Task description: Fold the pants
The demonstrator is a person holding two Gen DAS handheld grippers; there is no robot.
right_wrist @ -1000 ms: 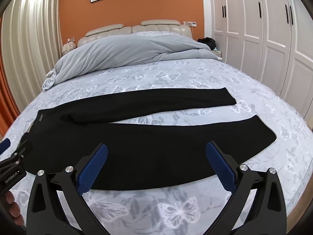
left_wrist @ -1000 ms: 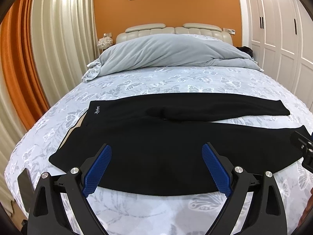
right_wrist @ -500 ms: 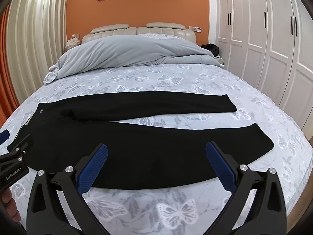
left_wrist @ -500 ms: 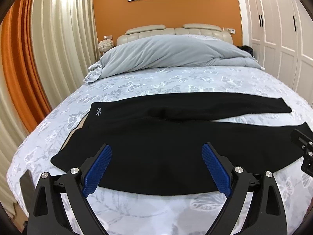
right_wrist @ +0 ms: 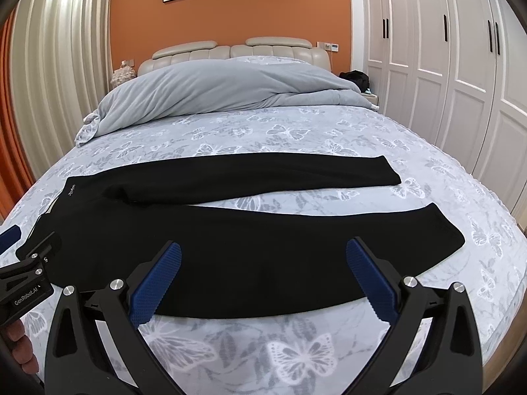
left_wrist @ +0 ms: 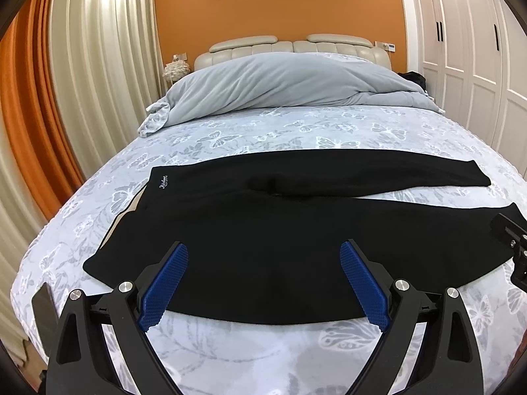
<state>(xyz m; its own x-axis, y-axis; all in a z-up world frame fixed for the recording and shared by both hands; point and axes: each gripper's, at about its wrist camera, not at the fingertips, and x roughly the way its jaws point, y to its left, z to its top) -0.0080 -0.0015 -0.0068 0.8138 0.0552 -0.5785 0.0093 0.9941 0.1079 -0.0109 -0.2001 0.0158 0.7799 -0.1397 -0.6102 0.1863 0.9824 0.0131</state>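
Black pants (left_wrist: 263, 230) (right_wrist: 247, 240) lie flat across the bed, waistband at the left with a small white logo (left_wrist: 162, 185), the two legs spread apart toward the right. My left gripper (left_wrist: 263, 283) hovers open above the near edge of the waist and thigh part, nothing between its blue pads. My right gripper (right_wrist: 263, 283) hangs open over the near edge of the closer leg, short of its cuff (right_wrist: 444, 230). Each gripper shows at the edge of the other's view.
The bed sheet (right_wrist: 296, 355), pale with butterflies, runs to a grey duvet (right_wrist: 214, 92) heaped at the headboard. Curtains (left_wrist: 82, 82) hang at the left, white wardrobe doors (right_wrist: 461, 82) stand at the right. A hand (right_wrist: 19, 349) holds the left gripper's handle.
Both cameras have drawn back and risen slightly, so the pants sit a little lower and farther. The pants have not moved and both grippers stay open.
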